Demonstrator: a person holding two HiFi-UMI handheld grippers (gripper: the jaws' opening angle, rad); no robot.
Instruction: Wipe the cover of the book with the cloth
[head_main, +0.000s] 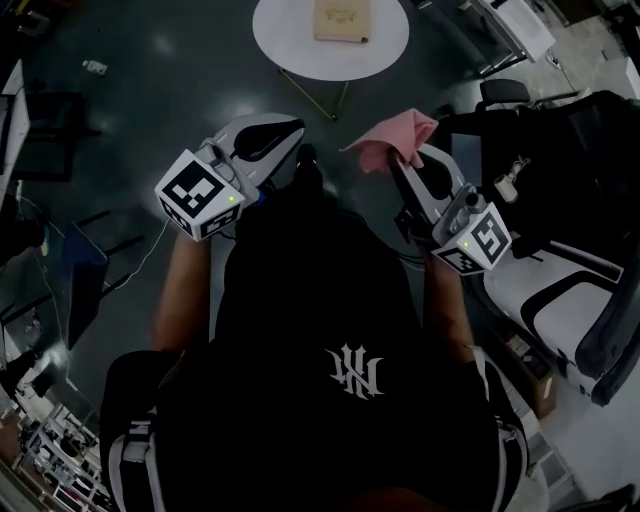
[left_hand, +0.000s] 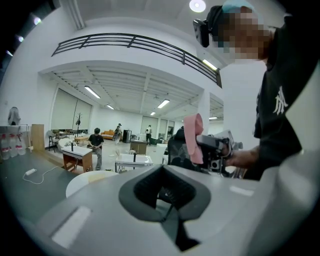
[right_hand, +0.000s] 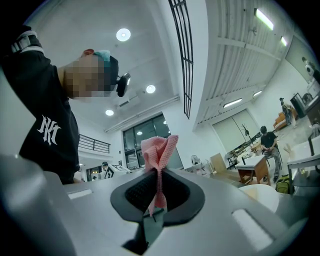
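Note:
The book (head_main: 340, 20), tan-covered, lies closed on a round white table (head_main: 300, 50) at the far end of the head view, well ahead of both grippers. My right gripper (head_main: 398, 160) is shut on a pink cloth (head_main: 392, 138), which sticks up bunched from between its jaws; the pink cloth (right_hand: 159, 149) fills the middle of the right gripper view above the gripper (right_hand: 157, 192). My left gripper (head_main: 292, 152) is held level beside it, shut, with nothing between its jaws (left_hand: 162, 192). From the left gripper view the cloth (left_hand: 192, 137) shows in the other gripper.
A black and white chair (head_main: 560, 290) stands close at my right. Dark floor lies between me and the table, with a cable at the left (head_main: 140, 260). Desks and several people (left_hand: 95, 145) show far off in the hall.

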